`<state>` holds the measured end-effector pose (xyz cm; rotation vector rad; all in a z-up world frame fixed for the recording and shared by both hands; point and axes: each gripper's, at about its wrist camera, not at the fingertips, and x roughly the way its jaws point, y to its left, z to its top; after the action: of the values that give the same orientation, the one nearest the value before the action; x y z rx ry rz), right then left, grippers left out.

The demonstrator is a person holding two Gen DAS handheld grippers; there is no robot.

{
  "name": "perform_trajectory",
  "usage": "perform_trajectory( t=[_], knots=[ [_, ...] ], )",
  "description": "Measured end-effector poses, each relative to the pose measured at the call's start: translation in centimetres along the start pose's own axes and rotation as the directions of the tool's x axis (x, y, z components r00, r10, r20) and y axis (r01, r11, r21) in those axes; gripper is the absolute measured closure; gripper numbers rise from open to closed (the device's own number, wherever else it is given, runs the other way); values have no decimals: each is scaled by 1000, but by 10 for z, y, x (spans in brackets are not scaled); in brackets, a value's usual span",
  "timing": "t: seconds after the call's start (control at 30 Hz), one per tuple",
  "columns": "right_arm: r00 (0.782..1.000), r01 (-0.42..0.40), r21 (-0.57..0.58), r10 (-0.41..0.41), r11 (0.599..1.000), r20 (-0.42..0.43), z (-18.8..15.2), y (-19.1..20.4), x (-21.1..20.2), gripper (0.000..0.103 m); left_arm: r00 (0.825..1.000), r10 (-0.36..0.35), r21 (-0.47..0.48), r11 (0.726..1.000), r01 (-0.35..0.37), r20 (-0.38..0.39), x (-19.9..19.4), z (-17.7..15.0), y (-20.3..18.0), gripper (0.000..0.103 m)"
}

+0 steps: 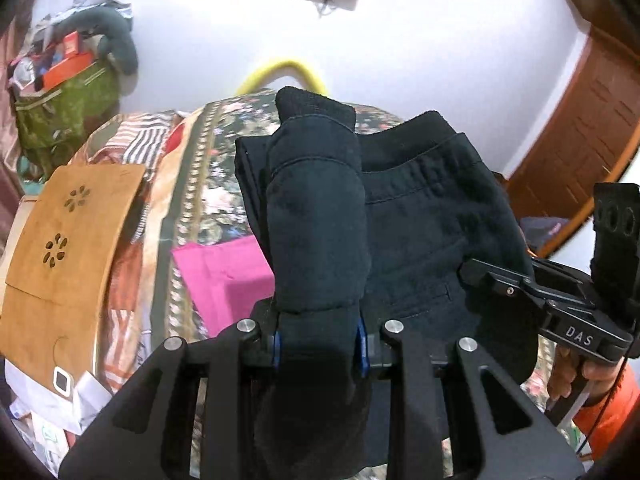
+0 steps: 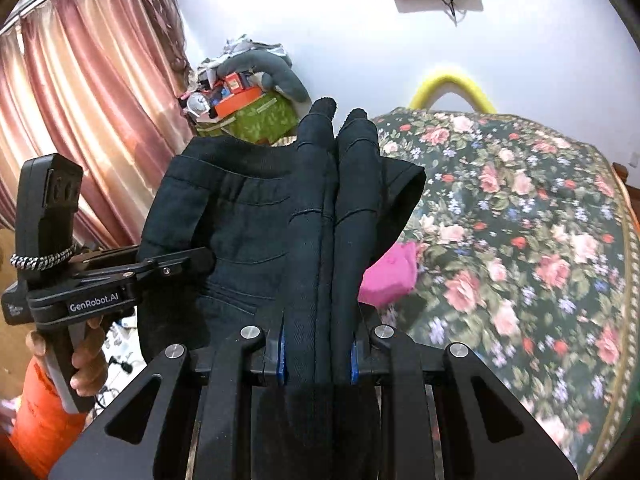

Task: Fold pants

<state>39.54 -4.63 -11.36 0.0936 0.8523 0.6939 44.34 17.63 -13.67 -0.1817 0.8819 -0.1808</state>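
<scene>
Pants [image 1: 424, 216] hang in the air above the floral bedspread [image 2: 520, 220], held up between your two grippers. Take the bedspread as the reference for all positions below.

1. Left gripper [image 1: 318, 120]: its fingers are covered in dark fabric sleeves and pressed together, clamping a bunched fold of the pants. In the right wrist view, the same gripper [image 2: 200, 258] bites the pants edge from the side away from the bedspread, with your hand [image 2: 86, 360] on its handle.

2. Right gripper [image 2: 338, 116]: its two sleeved fingers [image 2: 316, 168] stand closed against each other, with pants cloth pinched between them. In the left wrist view, this gripper [image 1: 476, 270] meets the pants at the edge that hangs over the bedspread's border, and your hand [image 1: 568, 372] grips its handle.

3. Pants position: the dark garment spans the gap from one gripper to the other, raised clear of the bedspread, with its stitched seams and a pocket line facing the cameras.

4. Surroundings: a pink cloth [image 1: 224, 276] lies on the bedspread directly below the pants. A yellow curved tube [image 2: 452, 88] rises behind the far edge of the bedspread. A green bag [image 2: 256, 120] piled with items stands beyond the bedspread, near the pink curtain [image 2: 88, 120]
</scene>
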Motion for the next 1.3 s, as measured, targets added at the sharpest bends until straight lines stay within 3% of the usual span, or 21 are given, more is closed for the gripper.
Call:
perform_trajectory(
  t=[0.3,0.53,0.67,0.83,1.0,1.13,1.2,1.3],
  knots=[
    [993,50,-2,-50,999,-109,6,-20,98,84,997,31,-97,995,-37,-69,99,-3,63,77],
    [966,129,-6,-127,992,-225,-8,-48,153,82,989,59,-119,990,-76,-139,171,-20,77,76],
    [953,158,-14,-157,987,-261,-21,-59,159,78,970,104,-75,989,-123,-218,202,-31,79,61],
    [949,181,-83,-196,980,-248,-28,-46,131,73,967,151,-71,983,-168,-205,186,-37,77,46],
    [950,208,-120,-230,971,-211,-32,-36,97,73,954,229,-45,969,-241,-192,147,-41,72,46],
    [974,190,-111,-202,976,-107,-31,-19,43,73,963,244,-17,969,-248,-115,89,-38,51,46],
    [982,183,-122,-187,976,-26,-28,-3,3,73,970,238,-7,971,-239,-38,47,-37,34,46],
    [984,171,-128,-162,977,80,-26,20,-46,73,966,244,21,969,-247,84,-14,-39,6,46]
  ],
)
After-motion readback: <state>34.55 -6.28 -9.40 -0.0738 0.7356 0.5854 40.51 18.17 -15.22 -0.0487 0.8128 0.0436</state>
